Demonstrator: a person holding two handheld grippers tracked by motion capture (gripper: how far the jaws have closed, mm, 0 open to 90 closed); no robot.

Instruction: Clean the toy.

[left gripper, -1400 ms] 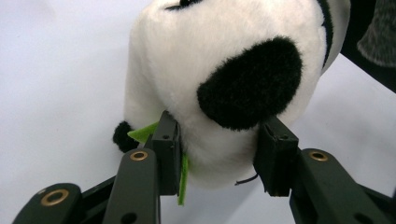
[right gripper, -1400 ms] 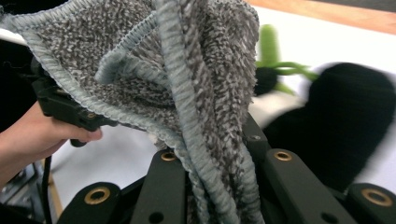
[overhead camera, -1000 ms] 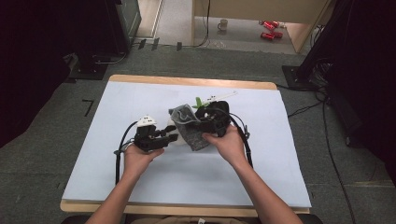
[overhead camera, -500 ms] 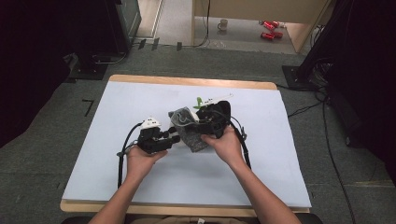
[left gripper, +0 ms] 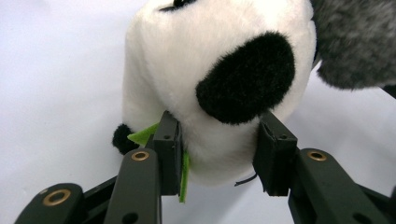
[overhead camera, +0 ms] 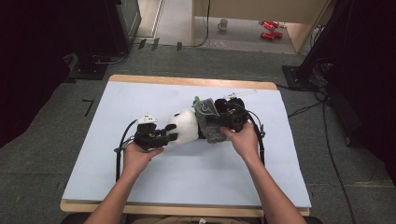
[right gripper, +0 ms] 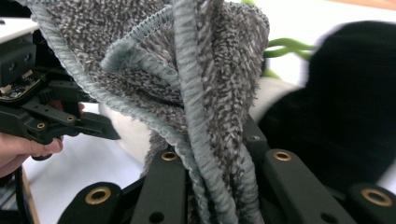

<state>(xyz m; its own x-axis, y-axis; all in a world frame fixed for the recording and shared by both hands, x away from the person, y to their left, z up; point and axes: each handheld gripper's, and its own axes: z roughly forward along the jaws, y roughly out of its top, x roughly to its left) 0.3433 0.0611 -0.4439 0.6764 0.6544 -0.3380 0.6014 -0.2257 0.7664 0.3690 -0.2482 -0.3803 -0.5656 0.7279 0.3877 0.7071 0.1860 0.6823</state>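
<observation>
So there's a panda plush (overhead camera: 184, 126) lying on its side around the middle of the table (overhead camera: 116, 93), with its long axis running pretty much left to right in the high view, tilted a little so the right end sits farther from the person. The white end points toward the left claw (overhead camera: 170, 136) and the other end disappears under a grey cloth (overhead camera: 208, 123) on the right. In the left gripper view the left claw (left gripper: 219, 140) has its jaws on either side of the white fur, pads pressing into it just below a round black patch, so it's pinching the plush; a bit of green felt (left gripper: 184, 172) pokes out beside one jaw. The right claw (overhead camera: 219, 122) is clamped tight on the cloth; in the right gripper view the right claw (right gripper: 210, 186) has the bunched-up fuzzy grey cloth (right gripper: 187, 84) with its ribbed edge squeezed between the jaws, and the cloth hangs over the plush. The left hand (right gripper: 23, 144) and its gripper show up at the left of that view too. The table has a pale blue sheet on top with a wooden edge showing. Around it is grey carpet (overhead camera: 56, 140), a mug (overhead camera: 223, 24) and red cans (overhead camera: 268, 29) on the floor at the back, plus cables (overhead camera: 327, 140) trailing along the right.
</observation>
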